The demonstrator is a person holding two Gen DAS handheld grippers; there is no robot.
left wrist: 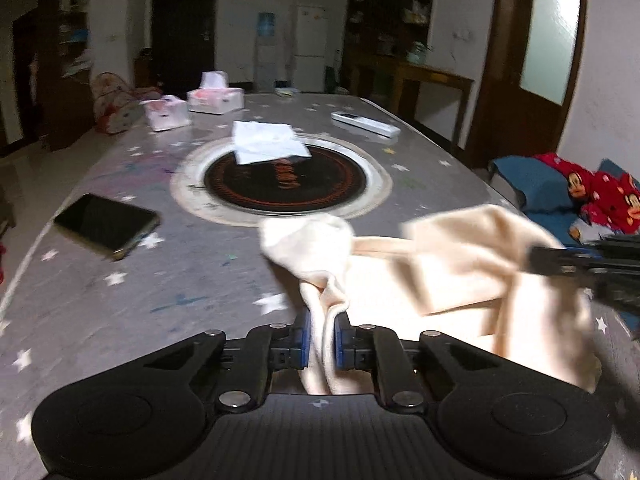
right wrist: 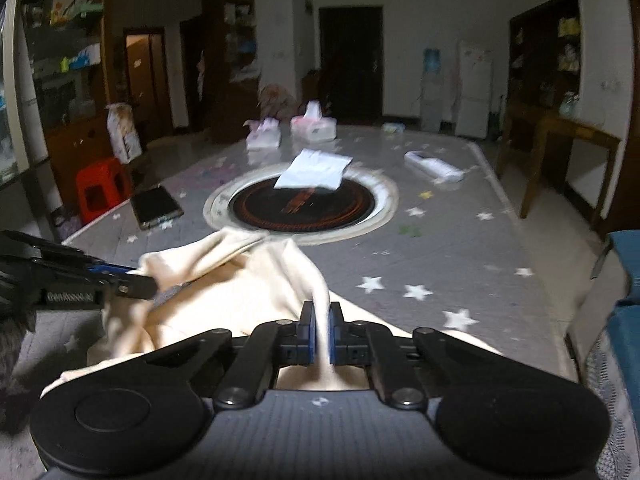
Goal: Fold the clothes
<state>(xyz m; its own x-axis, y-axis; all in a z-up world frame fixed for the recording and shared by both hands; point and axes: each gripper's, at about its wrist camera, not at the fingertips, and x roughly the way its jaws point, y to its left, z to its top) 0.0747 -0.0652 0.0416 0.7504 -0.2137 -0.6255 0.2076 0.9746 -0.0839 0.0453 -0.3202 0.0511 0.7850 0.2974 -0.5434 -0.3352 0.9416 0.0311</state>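
Cream garment (left wrist: 460, 280) lies bunched on the table (left wrist: 160, 300), just my side of the round black hotplate (left wrist: 285, 184). To fold it well I judge both pinched edges should lift together, pulled taut and level. My left gripper (left wrist: 322, 340) is clamped on a gathered fold; my right gripper (right wrist: 321, 338) is clamped on another fold.
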